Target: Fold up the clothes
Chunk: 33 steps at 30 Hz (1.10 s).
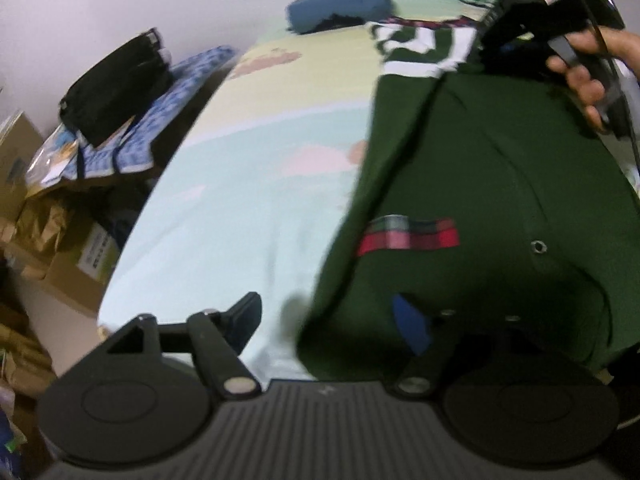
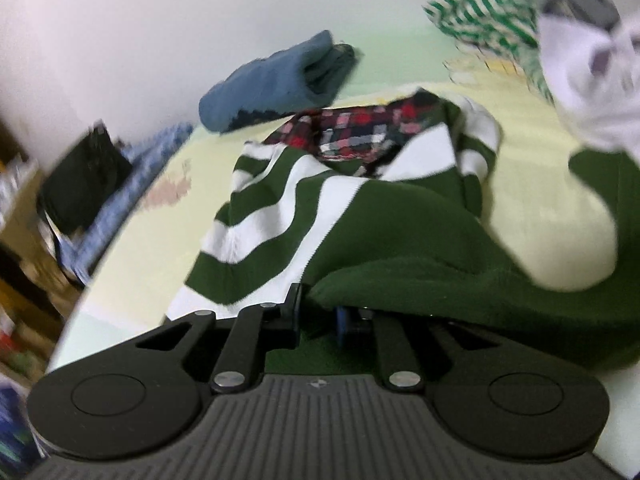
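Observation:
A dark green shirt with white stripes, a plaid-lined collar and a plaid pocket strip lies on the pale bed sheet. My left gripper is open; its left finger is clear of the cloth and the right finger with a blue pad is under the green hem. My right gripper is shut on the green shirt's edge, which drapes over its fingers. It also shows in the left wrist view, held by a hand near the collar.
A folded blue garment lies at the far side of the bed. A green-and-white striped cloth and a white garment lie at the far right. A black bag, blue patterned cloth and cardboard boxes stand left of the bed.

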{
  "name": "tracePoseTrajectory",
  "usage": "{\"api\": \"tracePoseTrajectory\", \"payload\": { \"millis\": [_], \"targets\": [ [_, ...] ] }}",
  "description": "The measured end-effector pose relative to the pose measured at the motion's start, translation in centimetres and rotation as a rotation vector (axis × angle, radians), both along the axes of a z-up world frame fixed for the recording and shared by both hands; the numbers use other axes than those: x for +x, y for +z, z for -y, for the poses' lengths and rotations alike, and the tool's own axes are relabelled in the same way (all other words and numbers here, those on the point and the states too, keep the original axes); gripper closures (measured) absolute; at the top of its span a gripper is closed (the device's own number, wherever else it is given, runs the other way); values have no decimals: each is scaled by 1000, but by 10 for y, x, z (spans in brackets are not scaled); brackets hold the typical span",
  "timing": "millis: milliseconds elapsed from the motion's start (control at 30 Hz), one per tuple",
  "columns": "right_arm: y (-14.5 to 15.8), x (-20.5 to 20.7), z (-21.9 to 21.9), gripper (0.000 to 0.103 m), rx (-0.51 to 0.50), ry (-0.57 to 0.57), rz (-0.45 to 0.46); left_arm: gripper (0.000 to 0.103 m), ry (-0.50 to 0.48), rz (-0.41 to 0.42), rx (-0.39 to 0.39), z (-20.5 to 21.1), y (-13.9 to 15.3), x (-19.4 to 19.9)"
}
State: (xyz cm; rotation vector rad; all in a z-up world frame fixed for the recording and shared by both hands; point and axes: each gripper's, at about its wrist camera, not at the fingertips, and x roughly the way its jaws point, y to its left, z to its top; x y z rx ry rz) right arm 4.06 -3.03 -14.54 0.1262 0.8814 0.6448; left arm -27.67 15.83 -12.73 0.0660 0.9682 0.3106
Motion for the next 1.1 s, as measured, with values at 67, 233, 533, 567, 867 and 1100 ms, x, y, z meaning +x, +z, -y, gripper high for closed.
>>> {"api": "tracePoseTrajectory", "payload": {
  "millis": [67, 233, 533, 567, 867, 1100],
  "targets": [
    [2, -3, -8, 80, -44, 13, 28, 34, 4, 10, -35, -7, 2, 0],
    [3, -6, -15, 77, -89, 23, 59, 53, -2, 12, -103, -14, -5, 8],
    [2, -7, -14, 76, -82, 22, 62, 57, 5, 49, -171, -21, -11, 4],
    [2, -7, -13, 77, -71, 17, 61, 64, 0, 46, -166, -19, -10, 5],
    [21, 3, -2, 83, 48, -65, 32, 100, -42, 50, -95, -3, 14, 2],
    [44, 7, 9, 87, 85, -68, 153, 103, -96, 119, -122, 14, 45, -8]
  ]
}}
